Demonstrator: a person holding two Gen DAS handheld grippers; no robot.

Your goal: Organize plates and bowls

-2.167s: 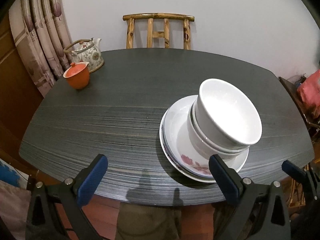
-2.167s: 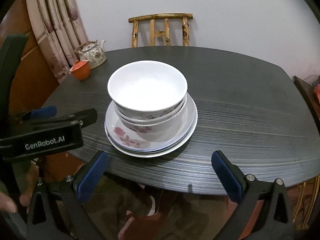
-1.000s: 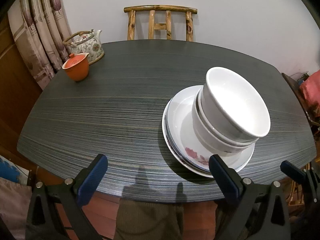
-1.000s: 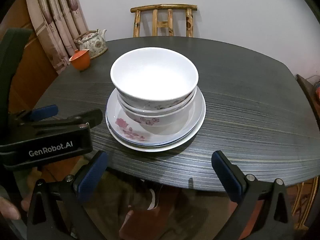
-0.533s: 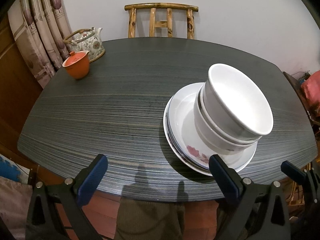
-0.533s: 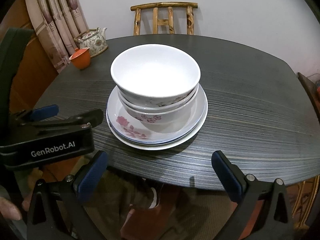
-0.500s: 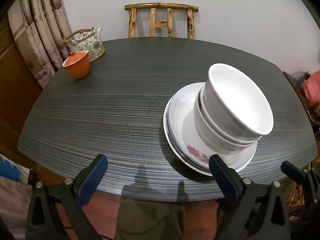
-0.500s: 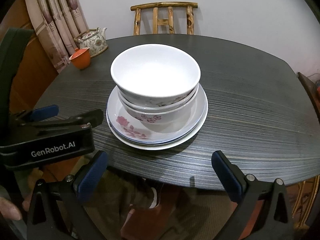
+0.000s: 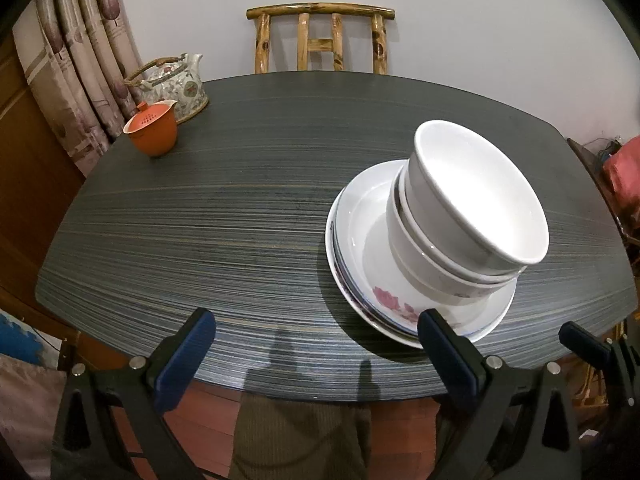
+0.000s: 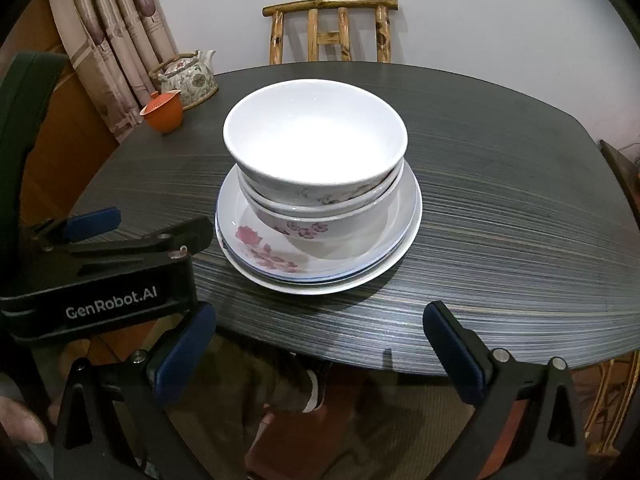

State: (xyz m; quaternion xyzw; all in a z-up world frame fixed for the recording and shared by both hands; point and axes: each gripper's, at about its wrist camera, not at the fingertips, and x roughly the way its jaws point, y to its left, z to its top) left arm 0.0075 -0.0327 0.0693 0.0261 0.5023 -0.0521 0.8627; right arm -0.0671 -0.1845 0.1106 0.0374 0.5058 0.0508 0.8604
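Bowls (image 10: 315,148) sit nested on stacked plates (image 10: 396,256) near your table (image 9: 200,220) edge, while your left gripper (image 9: 316,350) and right gripper (image 10: 320,350) hover spread wide, holding nothing.

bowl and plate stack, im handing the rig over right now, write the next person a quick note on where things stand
Left gripper: open, empty, short of the table's near edge.
Right gripper: open, empty, facing the stack.
Bowls sit nested on the stacked plates near the front of the dark table. Teapot and orange cup stand at the far left corner.
Done: dishes appear gathered into one pile.
Left: nothing gripped; whether the pile must move elsewhere isn't shown.
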